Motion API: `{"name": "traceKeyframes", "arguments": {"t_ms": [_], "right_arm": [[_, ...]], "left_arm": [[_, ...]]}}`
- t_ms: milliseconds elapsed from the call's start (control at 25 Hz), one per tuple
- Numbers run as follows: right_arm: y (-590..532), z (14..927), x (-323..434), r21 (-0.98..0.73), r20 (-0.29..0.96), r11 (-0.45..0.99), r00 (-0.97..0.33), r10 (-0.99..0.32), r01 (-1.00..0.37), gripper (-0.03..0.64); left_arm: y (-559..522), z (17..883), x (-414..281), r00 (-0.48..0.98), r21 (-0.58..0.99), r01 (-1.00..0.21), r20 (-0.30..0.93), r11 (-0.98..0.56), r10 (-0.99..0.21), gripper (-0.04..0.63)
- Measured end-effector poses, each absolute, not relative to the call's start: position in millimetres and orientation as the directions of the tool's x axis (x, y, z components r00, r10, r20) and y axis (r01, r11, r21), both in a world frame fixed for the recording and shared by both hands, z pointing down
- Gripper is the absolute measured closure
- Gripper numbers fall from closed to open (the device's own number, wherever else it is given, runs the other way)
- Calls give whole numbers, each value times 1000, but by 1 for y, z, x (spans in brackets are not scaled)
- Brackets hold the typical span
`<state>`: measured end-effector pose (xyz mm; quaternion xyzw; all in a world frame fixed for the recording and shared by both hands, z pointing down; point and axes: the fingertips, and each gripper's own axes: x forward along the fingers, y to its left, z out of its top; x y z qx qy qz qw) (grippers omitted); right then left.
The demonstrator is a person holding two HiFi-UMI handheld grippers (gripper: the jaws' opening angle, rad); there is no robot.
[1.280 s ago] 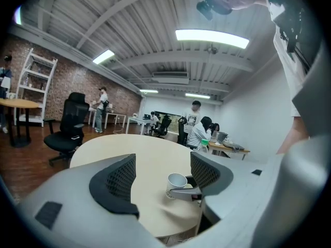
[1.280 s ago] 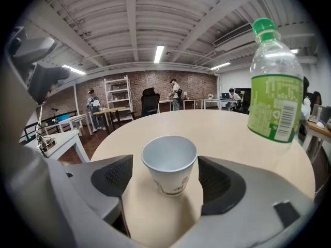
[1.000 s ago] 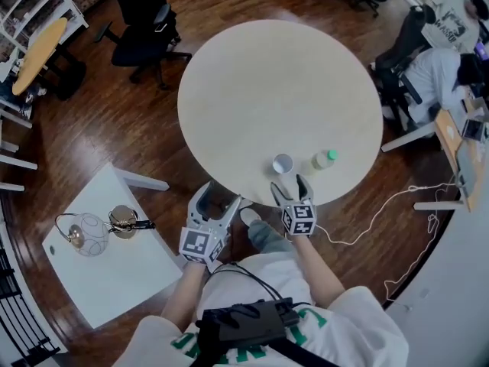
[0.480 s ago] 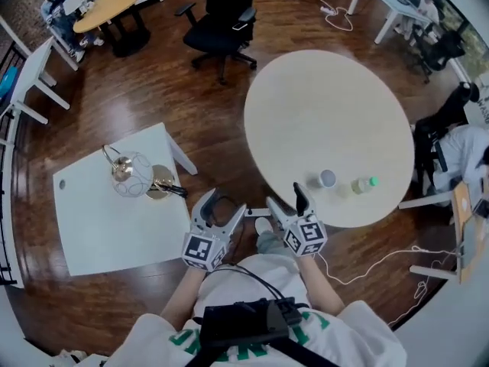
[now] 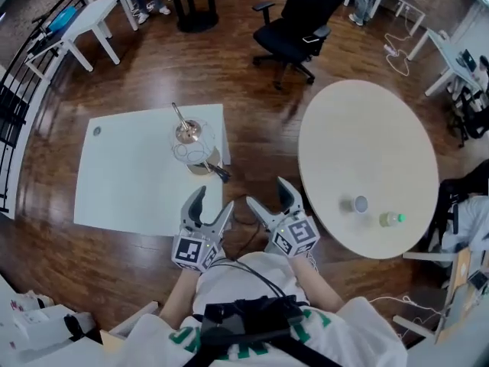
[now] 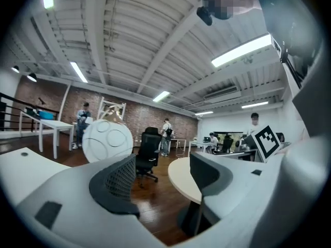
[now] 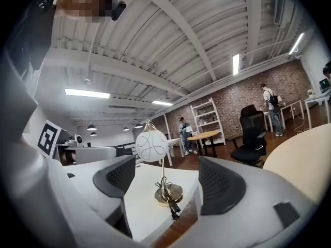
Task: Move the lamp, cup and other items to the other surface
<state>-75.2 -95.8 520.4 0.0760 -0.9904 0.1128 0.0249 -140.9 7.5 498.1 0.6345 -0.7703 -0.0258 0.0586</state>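
Observation:
A lamp with a white globe shade [image 5: 189, 151] and a brass base stands at the near right corner of the white square table [image 5: 126, 178]. The right gripper view shows the lamp [image 7: 152, 144] straight ahead. In the left gripper view its globe [image 6: 107, 141] is at the left. A small cup [image 5: 360, 203] and a green-capped bottle [image 5: 391, 219] sit on the round beige table [image 5: 359, 144]. My left gripper [image 5: 212, 202] and right gripper [image 5: 269, 195] hover over the floor between the tables, both open and empty. The right jaws have just been closing slightly with nothing between them.
A black office chair [image 5: 298, 33] stands beyond the two tables. A black cord lies on the floor by the lamp's corner. Further tables [image 5: 80, 21] and standing people are at the back. A black railing [image 5: 15, 105] runs along the left.
The head view has swung left from the round table to the white table. Both grippers moved left, away from the cup and bottle, toward the lamp's corner.

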Motion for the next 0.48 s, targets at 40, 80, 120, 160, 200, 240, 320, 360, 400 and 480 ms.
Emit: {"name": "traceKeyframes", "arguments": {"t_ms": [40,80,120,160,200,240,320,360,400,480], "right_arm": [[-87,517,-84,-222,62,966,-990,-124,-135,221],[-80,514,-92,-225,61,967,-993,-104,-115,221],[-73,511,-99,-229,61,969,-995,-84,-96,221],[-68,508,-106,-230,64,970,-996,-64,-78,222],[-64,507,-113,-226,64,972,-997,-51,-64,222],[-62,508,-118,-217,61,975,-997,-43,-55,222],[-57,511,-128,-208,63,977,-998,-25,-37,222],[-54,514,-132,-205,68,978,-998,-15,-28,222],[-50,520,-136,-202,79,979,-997,-2,-18,224],[-41,540,-147,-196,123,980,-992,33,9,232]], "left_arm": [[19,495,-148,-214,122,-968,58,220,-975,285],[30,495,-156,-239,120,-962,57,244,-969,285],[39,497,-164,-264,115,-956,53,268,-963,285],[47,499,-171,-285,113,-950,52,290,-957,285],[52,500,-176,-301,114,-945,57,306,-952,287],[57,500,-180,-313,117,-941,67,319,-948,287],[65,504,-188,-335,119,-931,87,344,-938,289],[68,507,-192,-346,116,-927,94,356,-933,290],[72,509,-195,-358,113,-923,94,367,-929,290],[80,507,-200,-383,118,-913,77,390,-920,290]]}}
